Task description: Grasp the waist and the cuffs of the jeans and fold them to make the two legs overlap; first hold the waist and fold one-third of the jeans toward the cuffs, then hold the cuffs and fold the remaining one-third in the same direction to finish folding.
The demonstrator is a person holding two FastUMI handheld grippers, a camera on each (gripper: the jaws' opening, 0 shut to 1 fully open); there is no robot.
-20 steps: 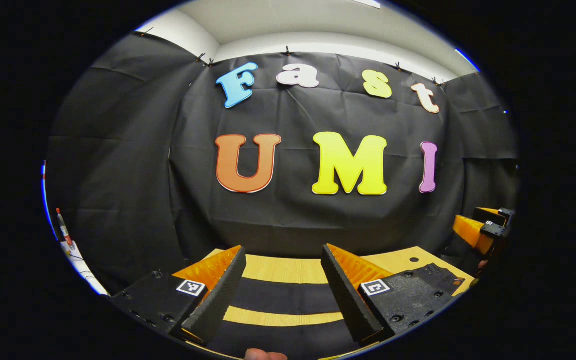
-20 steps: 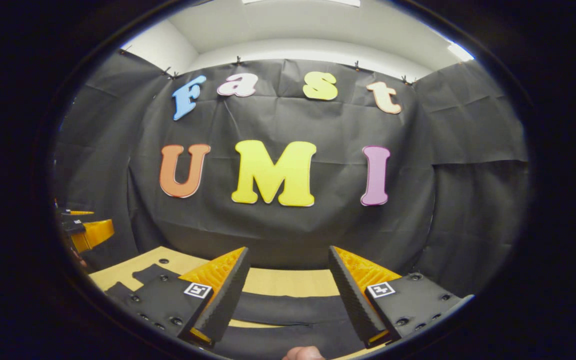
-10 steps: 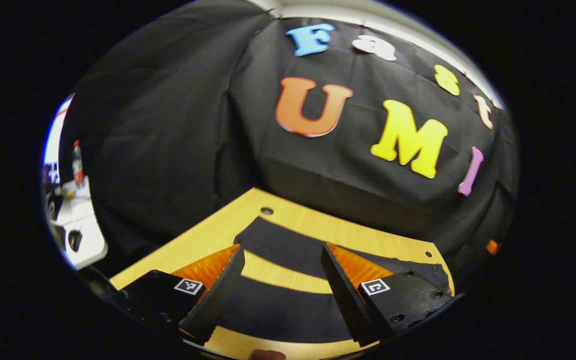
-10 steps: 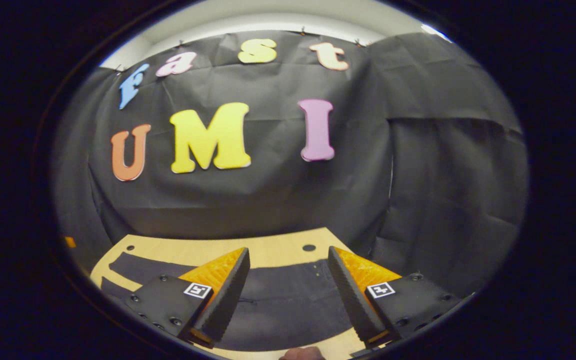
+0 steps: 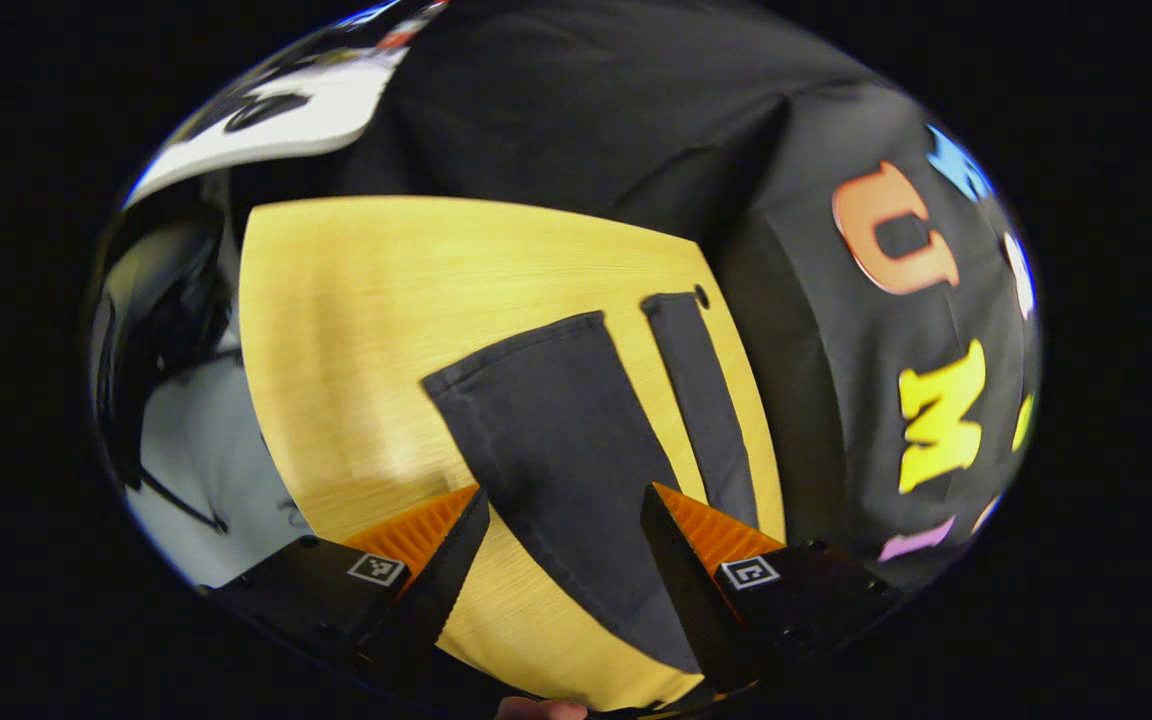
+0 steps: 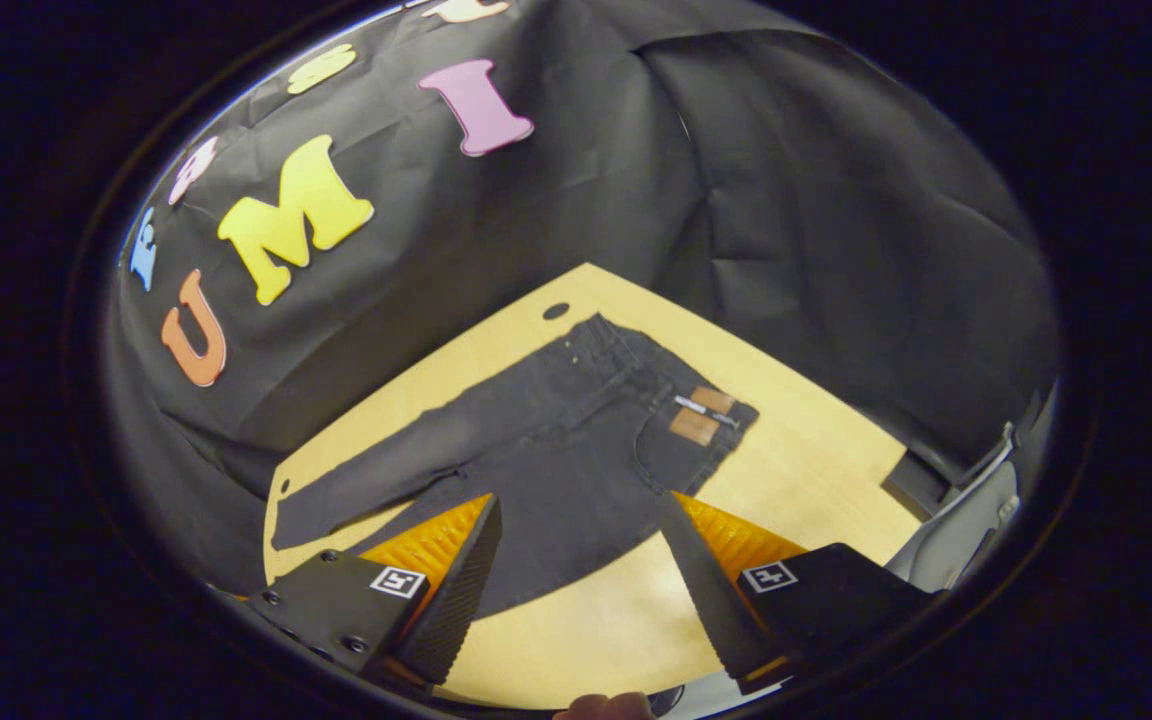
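The jeans point(image 6: 556, 450) lie flat and unfolded on the wooden desk point(image 6: 816, 460). In the right gripper view they run diagonally across the centre of the frame: the waist point(image 6: 681, 385), with a brown patch point(image 6: 701, 415), points to the upper right, and the legs extend to the lower left, the far leg ending at a cuff point(image 6: 281, 520) near the desk's left edge. The right tool point(image 6: 581, 570) sits at the bottom centre of that frame, above the desk and clear of the fabric. Its two fingers stand well apart, holding nothing; the near leg and a bare strip of desk show between them.

In the left gripper view the two legs appear in the centre of the frame, separated by a narrow strip of bare desk point(image 5: 356, 330). The wide near leg point(image 5: 566, 450) runs from its cuff at centre frame down to the lower centre; the narrower far leg point(image 5: 701, 390) lies to its right. The left tool point(image 5: 561, 570) is at the bottom centre, fingers spread wide and empty, with the near leg passing between them in the picture. Whether the fingers touch the fabric cannot be told. A fingertip of the person's hand point(image 5: 539, 709) shows at the bottom edge.
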